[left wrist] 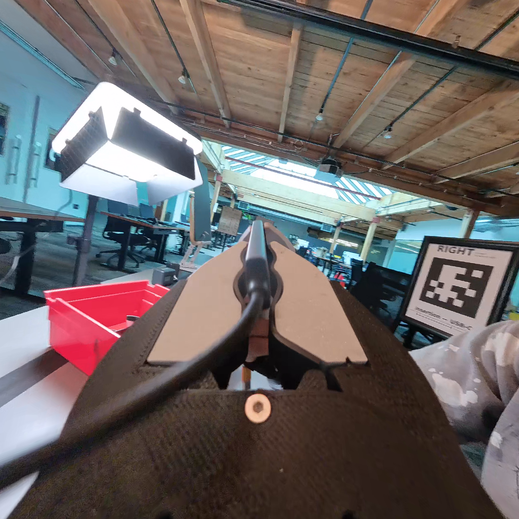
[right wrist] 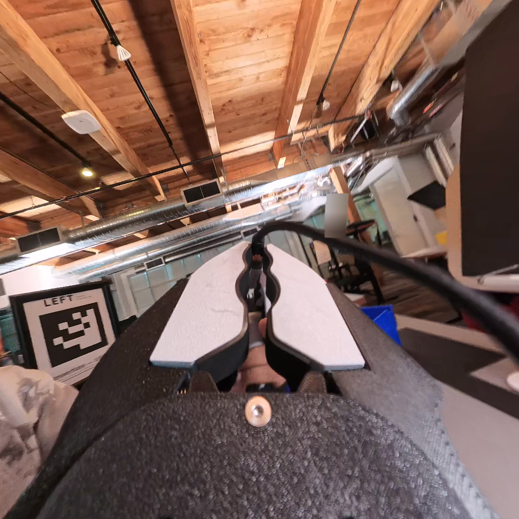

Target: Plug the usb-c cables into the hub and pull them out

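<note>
Between the left tongs' (left wrist: 257, 247) smooth grey pads, pressed narrow, sits a slim dark-grey hub (left wrist: 256, 252) with a glossy black cord. Right tongs (right wrist: 257, 248), white-padded, pinch a black rubbery usb-c cable (right wrist: 365, 261) at the tips.

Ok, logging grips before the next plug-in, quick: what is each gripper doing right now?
Left gripper: shut on a black cable plug.
Right gripper: shut on a black cable at its fingertips.

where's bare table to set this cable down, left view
Bare white tabletop lies left of the red plastic bin, bordered in front by a dark strip. It is crowded around the closed left gripper, which clamps the black usb-c cable plug.
</note>
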Demonstrator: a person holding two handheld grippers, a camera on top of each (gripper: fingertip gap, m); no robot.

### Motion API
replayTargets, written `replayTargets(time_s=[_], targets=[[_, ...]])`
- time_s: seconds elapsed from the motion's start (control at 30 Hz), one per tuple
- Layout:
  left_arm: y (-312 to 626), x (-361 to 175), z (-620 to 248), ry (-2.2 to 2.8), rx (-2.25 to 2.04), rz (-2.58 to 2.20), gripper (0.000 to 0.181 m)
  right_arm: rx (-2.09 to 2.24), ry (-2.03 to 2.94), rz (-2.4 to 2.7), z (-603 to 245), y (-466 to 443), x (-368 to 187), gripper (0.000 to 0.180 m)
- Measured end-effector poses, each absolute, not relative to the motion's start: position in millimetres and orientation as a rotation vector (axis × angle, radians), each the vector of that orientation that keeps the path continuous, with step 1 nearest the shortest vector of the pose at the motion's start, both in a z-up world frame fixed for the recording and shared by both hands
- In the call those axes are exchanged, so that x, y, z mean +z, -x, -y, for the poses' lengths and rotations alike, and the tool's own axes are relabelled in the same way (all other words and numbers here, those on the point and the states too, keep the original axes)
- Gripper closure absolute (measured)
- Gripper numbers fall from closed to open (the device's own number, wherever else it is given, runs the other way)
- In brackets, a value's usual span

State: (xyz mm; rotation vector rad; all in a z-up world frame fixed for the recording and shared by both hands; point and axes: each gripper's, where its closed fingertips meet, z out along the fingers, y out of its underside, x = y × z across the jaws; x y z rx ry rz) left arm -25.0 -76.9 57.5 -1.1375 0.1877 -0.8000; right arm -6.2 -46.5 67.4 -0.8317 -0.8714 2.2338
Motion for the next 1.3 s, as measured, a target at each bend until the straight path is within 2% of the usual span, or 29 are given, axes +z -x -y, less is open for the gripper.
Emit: replayTargets(time_s=[0.13, 0.2, 0.3, 0.4, 0.53, 0.67, 0.73, 0.83, 0.93, 1.3], targets=[[49, 67, 87, 1.137, -0.753, -0.161, 0.171, 2.247, 0.995, 1.074, 62, 23, 47, 0.176], [65, 76, 99, 1.105, -0.736, -0.149, 0.171, 2.218, 1.053, 1.356, 83, 24, 28, 0.169], [86, 86, 117, 1.089, -0.682, -0.168, 0.171, 2.155, 0.885, 1.734, 116, -4, 19, 0.166], [94, 91, 133, 1.081, -0.663, -0.224, 0.171, 1.879, 0.672, 1.709, 109, -24, 45, 0.167], [85, 90, 141, 1.093, -0.674, -0.317, 0.171, 1.558, 0.703, 1.437, 55, -36, 84, 0.165], [55, 79, 130, 1.117, -0.727, -0.404, 0.171, 1.434, 0.756, 1.456, 35, -33, 70, 0.148], [37, 73, 123, 1.108, -0.763, -0.451, 0.171, 1.464, 0.746, 1.524, 48, -24, 59, 0.146], [17, 61, 111, 1.127, -0.779, -0.479, 0.171, 1.548, 0.702, 1.608, 76, -15, 47, 0.150], [6, 54, 105, 1.135, -0.784, -0.492, 0.171, 1.560, 0.688, 1.663, 90, -10, 37, 0.170], [14, 61, 107, 1.099, -0.776, -0.446, 0.171, 1.647, 0.694, 1.530, 84, -12, 54, 0.172]])
